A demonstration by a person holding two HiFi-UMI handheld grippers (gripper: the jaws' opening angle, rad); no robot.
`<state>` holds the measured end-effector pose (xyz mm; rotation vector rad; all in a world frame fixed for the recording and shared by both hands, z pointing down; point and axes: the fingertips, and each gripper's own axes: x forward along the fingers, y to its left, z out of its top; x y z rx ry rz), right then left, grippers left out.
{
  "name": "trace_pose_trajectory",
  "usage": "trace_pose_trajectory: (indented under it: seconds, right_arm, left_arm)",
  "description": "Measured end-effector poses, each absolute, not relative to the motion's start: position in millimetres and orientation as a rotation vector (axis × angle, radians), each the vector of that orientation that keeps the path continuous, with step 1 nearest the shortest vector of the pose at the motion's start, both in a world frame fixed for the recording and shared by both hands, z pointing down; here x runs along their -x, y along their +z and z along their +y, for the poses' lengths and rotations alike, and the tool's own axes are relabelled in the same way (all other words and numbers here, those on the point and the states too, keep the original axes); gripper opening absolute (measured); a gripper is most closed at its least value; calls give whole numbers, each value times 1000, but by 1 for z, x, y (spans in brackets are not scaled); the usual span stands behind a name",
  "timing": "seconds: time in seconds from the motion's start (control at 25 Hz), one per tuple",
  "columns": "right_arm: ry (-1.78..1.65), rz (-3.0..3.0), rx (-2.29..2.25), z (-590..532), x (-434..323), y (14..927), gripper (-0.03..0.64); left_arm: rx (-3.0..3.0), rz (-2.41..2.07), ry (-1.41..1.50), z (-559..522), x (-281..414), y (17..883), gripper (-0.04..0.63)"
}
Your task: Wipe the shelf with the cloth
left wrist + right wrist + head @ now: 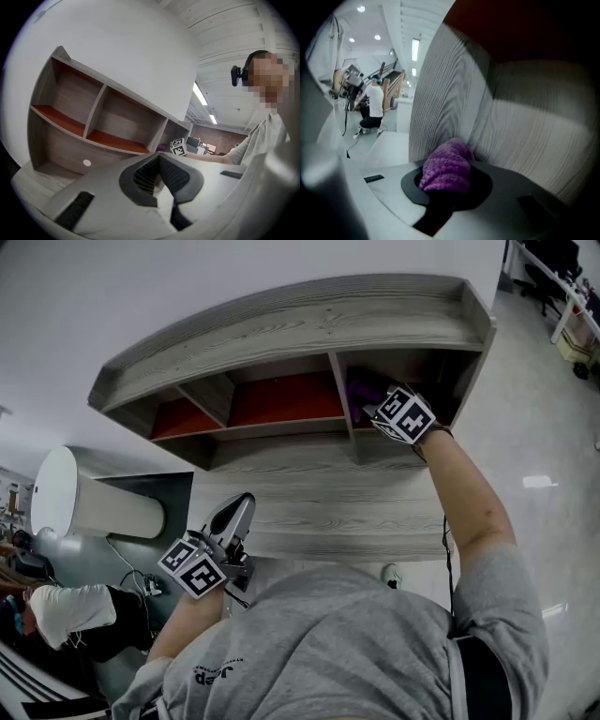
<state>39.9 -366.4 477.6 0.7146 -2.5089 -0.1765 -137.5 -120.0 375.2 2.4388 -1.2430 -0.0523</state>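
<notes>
The grey wood-grain shelf unit (309, 320) has three compartments with red boards. My right gripper (405, 413) reaches into the rightmost compartment, shut on a fuzzy purple cloth (364, 390). In the right gripper view the cloth (446, 168) bulges out between the jaws of the right gripper (447, 183) and presses against the striped wooden wall (525, 131) near a corner. My left gripper (232, 519) hangs low in front of the unit's lower panel, shut and holding nothing. In the left gripper view its pads (174, 174) meet at the tips, and the shelf (75, 98) is further off.
A person in a white top (66, 610) crouches at the lower left beside a white rounded machine (66, 493). That person (372, 108) also shows in the right gripper view. Glossy floor (544, 427) lies to the right of the unit.
</notes>
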Motion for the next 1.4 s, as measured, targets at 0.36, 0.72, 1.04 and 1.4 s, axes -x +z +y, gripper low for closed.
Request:
trace_pose_trajectory:
  seconds: [0.36,0.72,1.04,1.4]
  right_arm:
    - [-209,-2348,-614,-364,-39,511,63]
    - [40,-3251,-864,-329,-64,301,64]
    - [251,-3307,-837,-328,-52,294,65]
    - [54,-2844,-772,-324,-42,391,64]
  left_arm:
    - [-2438,-1248,-69,-115,139,376,26]
    - [-2452,-1236,-102,-119,141,370,26]
    - [-2440,-1218,-106,-116,141,374,26]
    - [-2435,-1200,-116,-116,140,379,26]
